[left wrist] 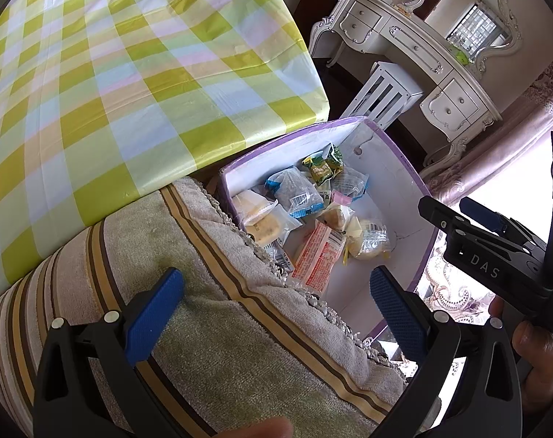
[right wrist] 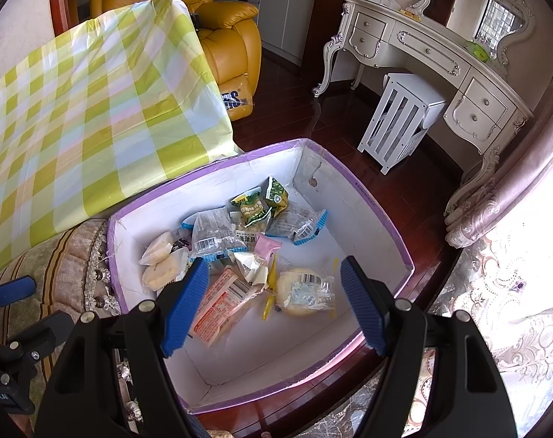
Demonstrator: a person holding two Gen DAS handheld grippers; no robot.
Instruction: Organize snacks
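- My right tool (right wrist: pixel 274 301) hangs over the white cardboard box with a purple rim (right wrist: pixel 371 197), its blue pads spread wide with nothing between them.
- My left tool (left wrist: pixel 276 310) is spread just as wide and empty, above a striped green and brown towel-like cover (left wrist: pixel 210 335) just beside the box.
- The wrapped snacks (right wrist: pixel 239 252) lie loose in a heap on the box floor: a red-printed packet (right wrist: pixel 221 303), a round pale cake in clear wrap (right wrist: pixel 305 292), two green bags (right wrist: pixel 261 204) and blue-edged clear packets (right wrist: pixel 210 233).
- The box stands on a dark wooden floor (right wrist: pixel 331 124), next to a counter under a yellow-green checked cloth (right wrist: pixel 93 109).
- A white carved dressing table (right wrist: pixel 440 58) is well apart, behind the box.
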